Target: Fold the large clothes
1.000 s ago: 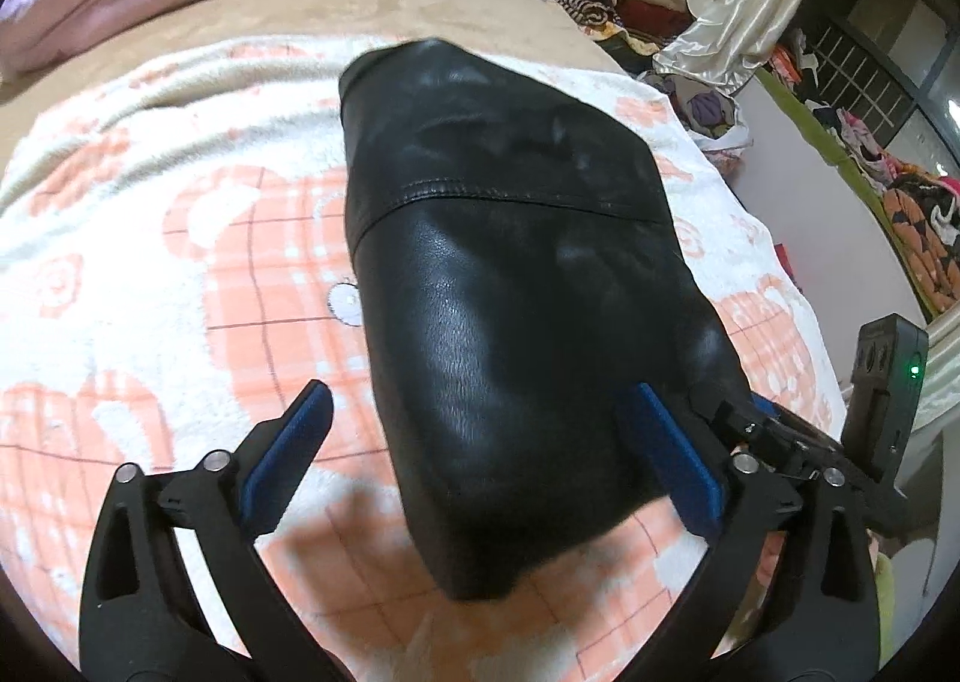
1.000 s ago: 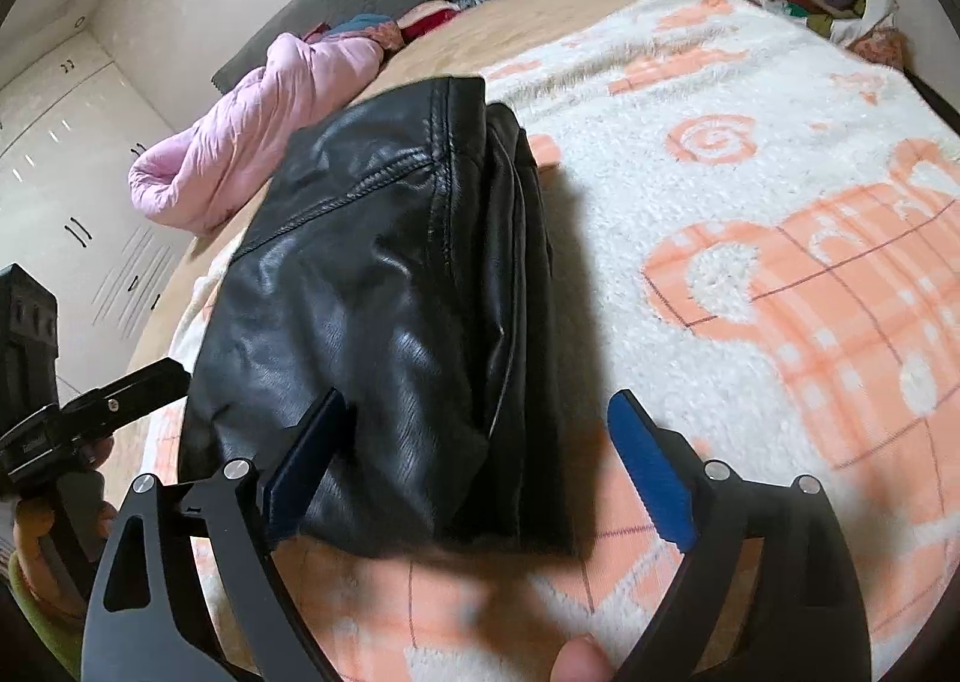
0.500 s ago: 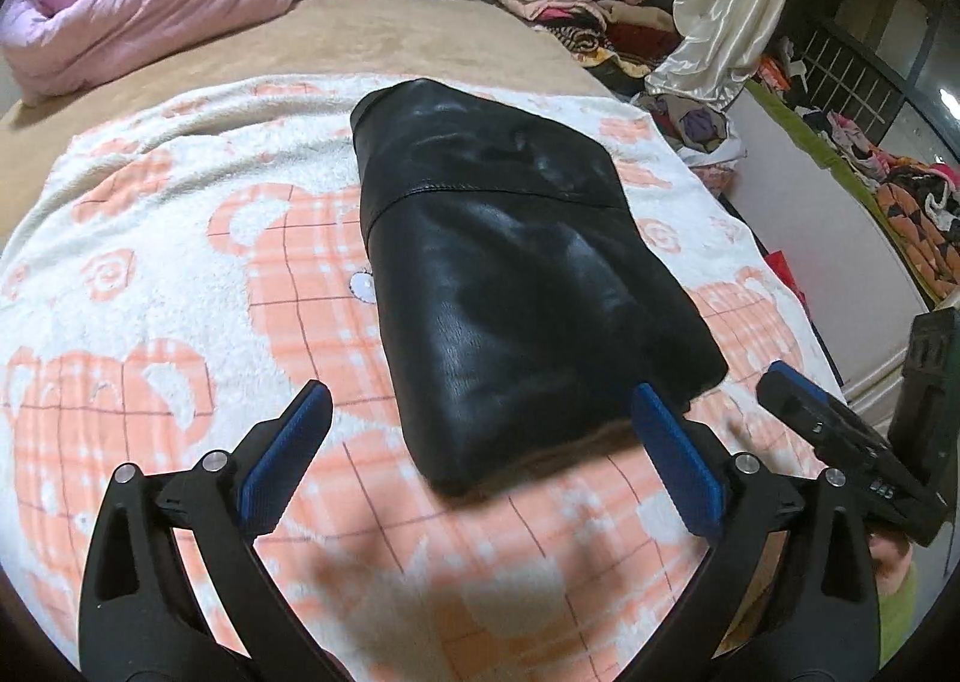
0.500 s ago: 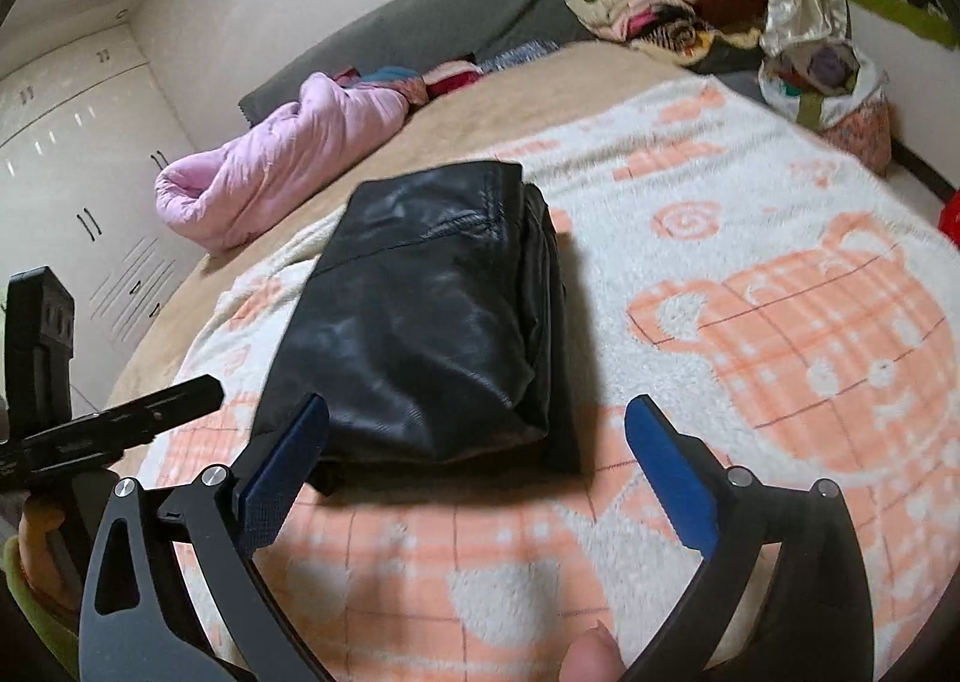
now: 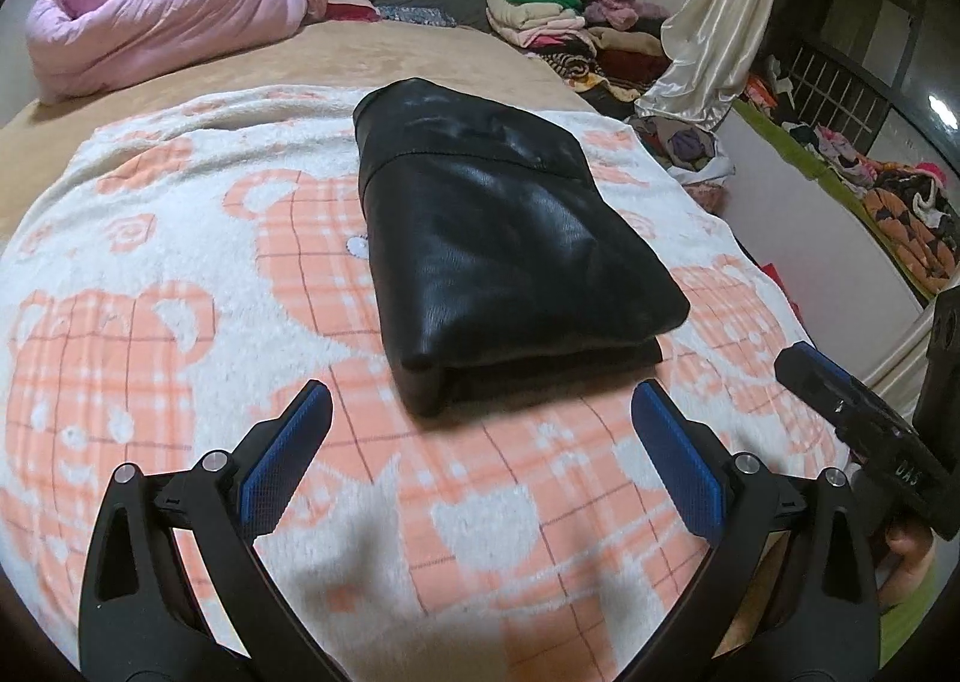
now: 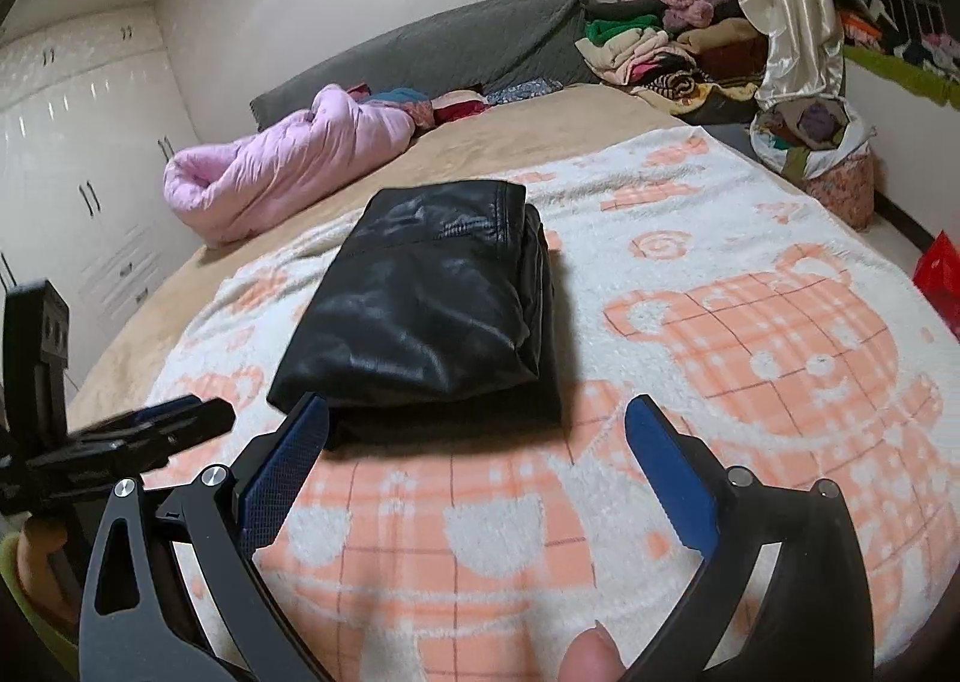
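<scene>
Two grippers are mine here, and neither has anything in it. My left gripper [image 5: 477,418] has its blue pads spread wide over the blanket [image 5: 150,274], with only peach-and-white plaid between them. My right gripper [image 6: 477,427] is just as wide: its jaws have just been opening, nothing lies between them, and they grip nothing.

The jacket [image 5: 498,244], black and shiny like leather, lies folded into a thick rectangular bundle in the middle of the blanket. From my left view a seam runs across its far part, and the near end shows stacked layers at the fold. From my right view the jacket [image 6: 420,316] sits just beyond my left pad, whose tip overlaps the bundle's near corner in the picture; I cannot tell whether it touches. The right pad is well clear of it.

Each gripper shows at the edge of the other's view: the right one [image 5: 864,436] low on the right, the left one [image 6: 120,436] low on the left.

Beyond the blanket, a pink quilt [image 6: 282,165] is bunched up on the tan bed cover, a grey headboard [image 6: 432,51] stands behind it, and a pile of clothes [image 6: 666,45] lies near a cream curtain [image 6: 780,3]. White wardrobes [image 6: 78,153] line the wall.
</scene>
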Demonstrator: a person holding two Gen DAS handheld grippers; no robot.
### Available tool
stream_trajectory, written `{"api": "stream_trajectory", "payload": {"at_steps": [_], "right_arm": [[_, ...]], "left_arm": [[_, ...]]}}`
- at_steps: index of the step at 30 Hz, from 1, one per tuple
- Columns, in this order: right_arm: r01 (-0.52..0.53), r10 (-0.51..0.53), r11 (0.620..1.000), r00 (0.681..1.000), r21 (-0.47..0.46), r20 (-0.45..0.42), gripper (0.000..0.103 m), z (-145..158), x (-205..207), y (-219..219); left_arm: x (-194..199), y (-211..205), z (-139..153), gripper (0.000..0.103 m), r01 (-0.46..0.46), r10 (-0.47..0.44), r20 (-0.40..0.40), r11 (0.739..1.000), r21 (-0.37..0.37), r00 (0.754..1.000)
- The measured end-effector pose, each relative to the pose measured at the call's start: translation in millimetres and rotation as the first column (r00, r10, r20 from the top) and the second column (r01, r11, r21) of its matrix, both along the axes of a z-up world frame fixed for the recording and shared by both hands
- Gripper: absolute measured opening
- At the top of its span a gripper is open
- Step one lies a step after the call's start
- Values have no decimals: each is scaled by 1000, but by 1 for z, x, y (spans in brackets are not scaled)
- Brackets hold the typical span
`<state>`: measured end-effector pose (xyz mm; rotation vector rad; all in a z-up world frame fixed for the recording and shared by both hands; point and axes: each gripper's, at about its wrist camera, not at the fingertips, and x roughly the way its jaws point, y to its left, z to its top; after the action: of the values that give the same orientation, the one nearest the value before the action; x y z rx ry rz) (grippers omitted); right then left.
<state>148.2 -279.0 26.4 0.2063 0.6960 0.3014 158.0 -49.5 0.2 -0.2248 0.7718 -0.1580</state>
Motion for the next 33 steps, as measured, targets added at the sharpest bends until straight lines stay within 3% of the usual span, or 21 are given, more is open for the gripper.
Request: {"api": "stream_trajectory", "payload": {"at_steps": [11, 33], "right_arm": [[-22, 28, 984, 999, -178, 32, 99, -17, -43, 20], [-33, 35, 983, 999, -181, 9, 99, -21, -57, 25]], "left_arm": [[-31, 7, -15, 94, -36, 36, 19, 999, 5, 999], [-54, 6, -13, 94, -52, 51, 32, 998, 43, 998]]}}
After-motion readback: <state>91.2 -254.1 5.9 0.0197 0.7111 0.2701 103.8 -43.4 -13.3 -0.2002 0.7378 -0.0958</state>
